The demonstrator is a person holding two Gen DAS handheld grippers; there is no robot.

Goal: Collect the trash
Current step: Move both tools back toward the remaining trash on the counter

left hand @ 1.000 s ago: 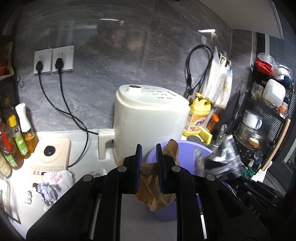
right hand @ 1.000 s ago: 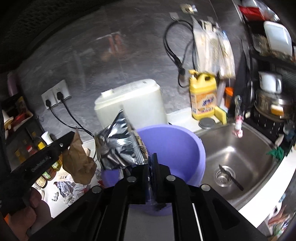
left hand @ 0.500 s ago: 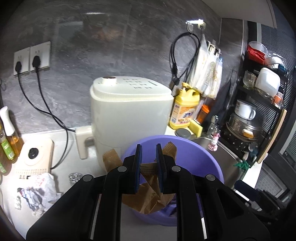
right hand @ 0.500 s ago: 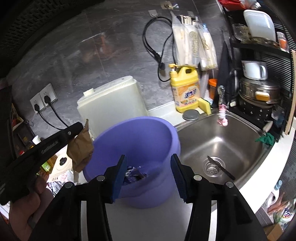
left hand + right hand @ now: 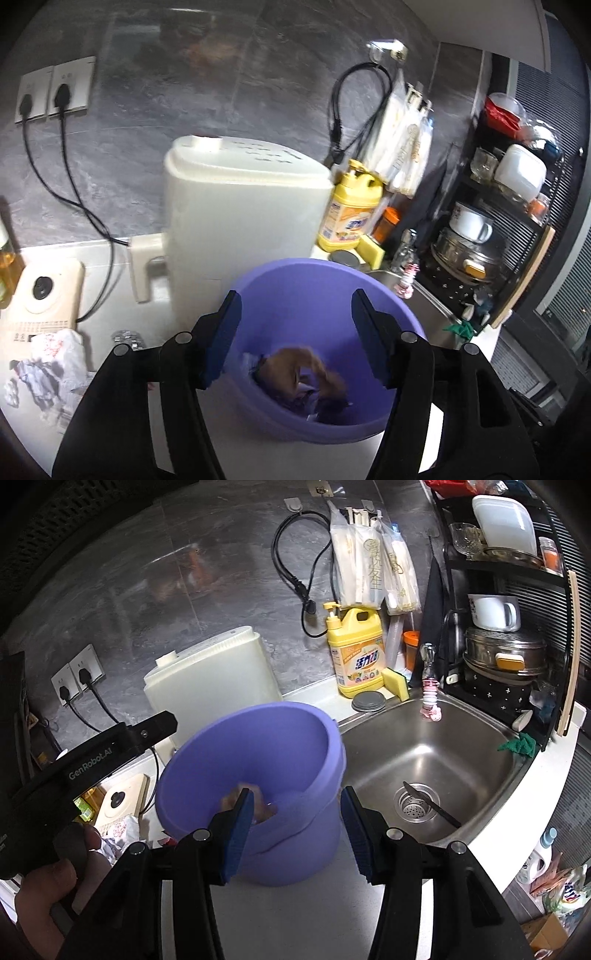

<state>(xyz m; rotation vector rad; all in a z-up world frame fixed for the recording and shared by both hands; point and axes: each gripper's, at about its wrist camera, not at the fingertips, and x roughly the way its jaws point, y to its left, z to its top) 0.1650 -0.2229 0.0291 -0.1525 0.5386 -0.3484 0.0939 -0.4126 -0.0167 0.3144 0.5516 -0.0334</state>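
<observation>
Trash here means loose wrappers, and the purple bucket [image 5: 328, 295] on the counter is where it goes. Starting at the far left of the bucket, a heap of crumpled white wrappers [image 5: 48, 365] lies on the counter in front of a small cream appliance [image 5: 44, 295], with a shiny foil scrap [image 5: 127, 338] between that heap and the bucket. None of this has been collected yet, I'd say.

Over the bucket's mouth hovers the left gripper [image 5: 295, 339]; its jaws have just been opening and now stand apart with nothing between them. Below them a brown paper bag [image 5: 303, 373], blurred as if mid-fall, sits inside the bucket on other scraps.

To the right of that, the right gripper [image 5: 295, 825] hangs at the bucket's near wall, its jaws likewise parted and empty. Right of the bucket is the steel sink [image 5: 388, 746].

The step in hand looks like the drop-off, finished for both tongs. The next move probably calls for swinging the left gripper away to the bucket's left, lowering it open onto the white wrappers, and pinching a good fold, since crumpled film tends to slip.
</observation>
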